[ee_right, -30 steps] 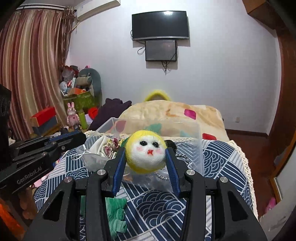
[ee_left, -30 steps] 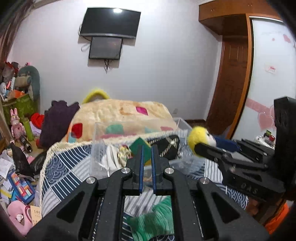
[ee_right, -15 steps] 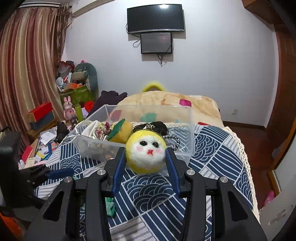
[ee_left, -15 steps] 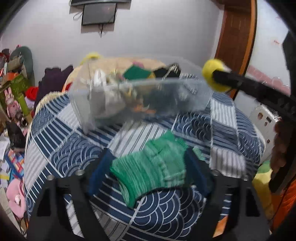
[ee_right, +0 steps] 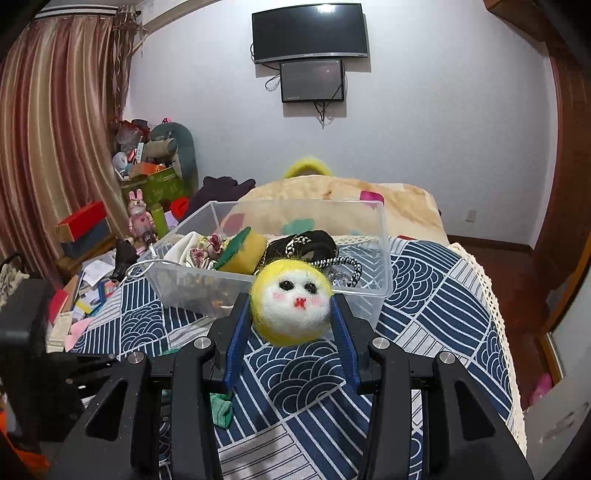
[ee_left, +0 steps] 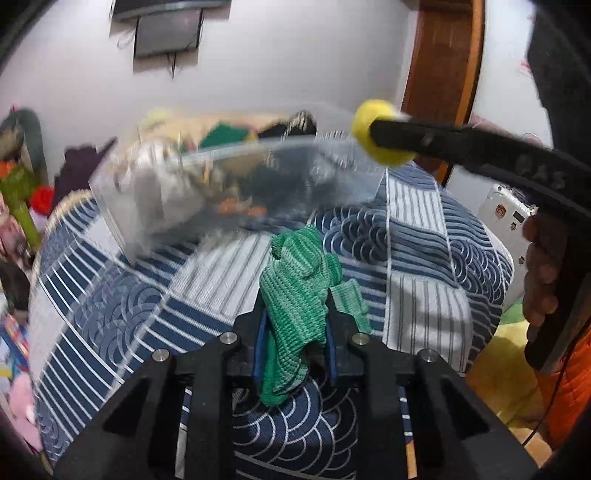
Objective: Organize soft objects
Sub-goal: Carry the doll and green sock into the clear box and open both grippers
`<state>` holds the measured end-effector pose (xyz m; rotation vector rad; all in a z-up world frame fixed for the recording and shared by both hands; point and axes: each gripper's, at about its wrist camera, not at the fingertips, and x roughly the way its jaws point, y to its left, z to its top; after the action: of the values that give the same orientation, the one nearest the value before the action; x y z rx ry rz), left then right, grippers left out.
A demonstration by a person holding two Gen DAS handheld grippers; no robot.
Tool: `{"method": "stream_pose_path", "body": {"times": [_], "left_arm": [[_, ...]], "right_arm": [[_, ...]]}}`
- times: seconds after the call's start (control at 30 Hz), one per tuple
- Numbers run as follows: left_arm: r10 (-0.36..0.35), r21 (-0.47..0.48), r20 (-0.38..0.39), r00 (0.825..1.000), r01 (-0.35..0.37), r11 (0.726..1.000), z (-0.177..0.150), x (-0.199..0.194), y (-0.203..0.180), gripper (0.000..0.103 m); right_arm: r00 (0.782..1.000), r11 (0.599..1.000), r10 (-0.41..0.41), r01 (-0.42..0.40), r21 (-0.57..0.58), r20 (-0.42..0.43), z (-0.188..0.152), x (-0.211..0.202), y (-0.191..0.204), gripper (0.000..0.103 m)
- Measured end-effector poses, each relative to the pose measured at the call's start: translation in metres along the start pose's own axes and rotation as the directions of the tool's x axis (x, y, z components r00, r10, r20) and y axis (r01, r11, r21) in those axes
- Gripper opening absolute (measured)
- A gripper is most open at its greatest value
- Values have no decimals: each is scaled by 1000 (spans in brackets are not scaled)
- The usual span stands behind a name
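Observation:
My left gripper [ee_left: 294,325] is shut on a green knitted cloth [ee_left: 295,291], lifting it off the blue patterned bedspread [ee_left: 424,236]. A corner of the cloth shows in the right wrist view [ee_right: 221,408]. My right gripper [ee_right: 290,321] is shut on a yellow felt ball with a white face [ee_right: 290,302], held just in front of the clear plastic bin [ee_right: 380,266]. From the left wrist view the ball [ee_left: 373,129] sits at the bin's [ee_left: 236,184] right end. The bin holds a yellow-green sponge [ee_right: 242,251], black cords and pale cloth.
The bed carries a beige quilt [ee_right: 369,199] behind the bin. Cluttered boxes and toys [ee_right: 147,184] stand at the left by the curtain. A television [ee_right: 310,33] hangs on the far wall. A wooden door [ee_left: 439,74] is at the right.
My left gripper has dropped toward the bed, opened around the green cloth, then shut on it and raised it. My right gripper has lifted slightly with the ball, looking down at the bin.

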<state>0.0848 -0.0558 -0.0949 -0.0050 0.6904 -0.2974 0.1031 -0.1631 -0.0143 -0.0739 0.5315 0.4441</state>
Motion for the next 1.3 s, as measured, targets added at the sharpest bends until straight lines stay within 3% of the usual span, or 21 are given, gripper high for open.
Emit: {"method": "stream_pose_path", "body": {"times": [0.23, 0.47, 0.57, 0.83, 1.03, 1.13, 1.17, 1.2, 1.3], "left_arm": [[35, -4, 153, 988, -35, 999, 37, -36, 8, 24], [117, -72, 274, 955, -101, 992, 73, -52, 33, 25], [120, -105, 265, 957, -95, 990, 81, -41, 46, 25], [182, -129, 161, 970, -162, 978, 87, 9, 63, 26], [193, -141, 117, 974, -176, 974, 83, 25, 75, 37], [189, -157, 106, 976, -171, 973, 82, 23, 81, 49], [191, -174, 104, 976, -171, 970, 80, 22, 84, 54], [181, -182, 109, 977, -160, 970, 79, 21, 86, 54], [182, -173, 115, 977, -161, 972, 76, 14, 83, 60]], "right_arm": [[1000, 1000, -5, 4, 6, 16, 6, 4, -1, 40], [999, 1000, -13, 13, -7, 47, 21, 11, 5, 40], [999, 1000, -11, 11, -1, 53, 28, 18, 5, 40], [1000, 1000, -10, 10, -29, 0, 33, 52, 15, 40], [999, 997, -42, 39, -72, -29, 25, 66, 21, 41], [998, 996, -46, 44, -73, -35, 21, 66, 19, 46], [998, 997, -47, 45, -67, -33, 21, 66, 17, 53], [998, 997, -49, 47, -55, -34, 20, 64, 15, 62], [999, 999, -32, 31, -23, -36, 21, 60, 7, 67]]}}
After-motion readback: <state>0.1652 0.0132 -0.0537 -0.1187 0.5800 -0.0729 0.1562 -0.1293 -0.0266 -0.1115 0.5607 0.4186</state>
